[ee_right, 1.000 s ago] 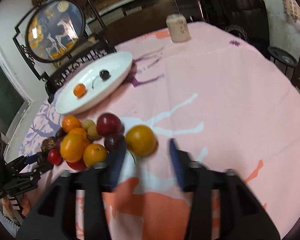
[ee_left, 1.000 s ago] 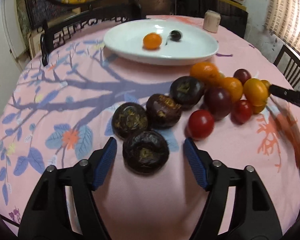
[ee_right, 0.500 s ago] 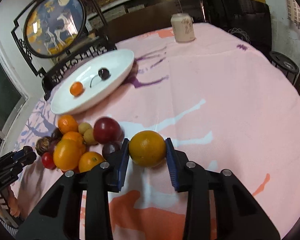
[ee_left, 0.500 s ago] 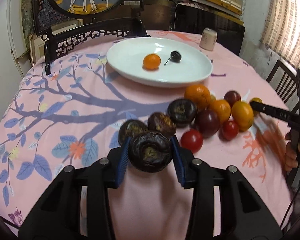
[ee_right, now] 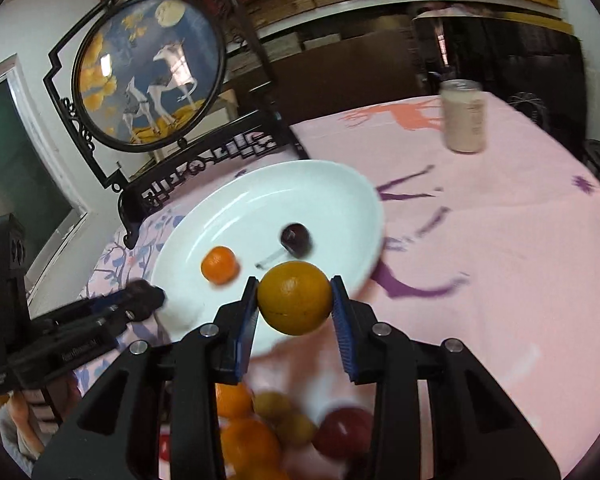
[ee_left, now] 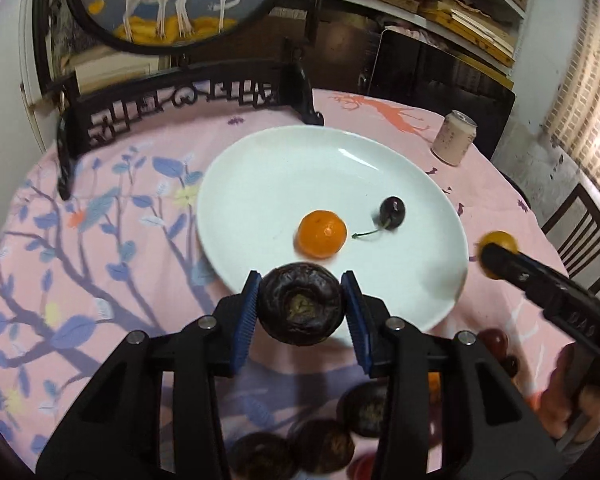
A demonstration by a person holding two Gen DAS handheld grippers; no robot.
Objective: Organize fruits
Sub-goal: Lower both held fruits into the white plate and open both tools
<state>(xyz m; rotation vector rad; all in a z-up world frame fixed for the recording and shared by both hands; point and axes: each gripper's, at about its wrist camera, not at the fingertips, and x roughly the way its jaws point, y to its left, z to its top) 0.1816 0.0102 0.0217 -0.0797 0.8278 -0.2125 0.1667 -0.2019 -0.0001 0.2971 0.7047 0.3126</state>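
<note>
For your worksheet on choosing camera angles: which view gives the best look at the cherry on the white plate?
The left wrist view: the cherry looks sharp there, with its green stem clear against the white plate. In the right wrist view the cherry is motion-blurred, its stem a faint smear, just beyond the orange held in the right gripper.

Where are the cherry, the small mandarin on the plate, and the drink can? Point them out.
cherry [ee_left: 393,211], left wrist view, on its dark round body.
small mandarin [ee_left: 322,233], left wrist view, centre of its top.
drink can [ee_right: 464,117], right wrist view, middle of its side.
</note>
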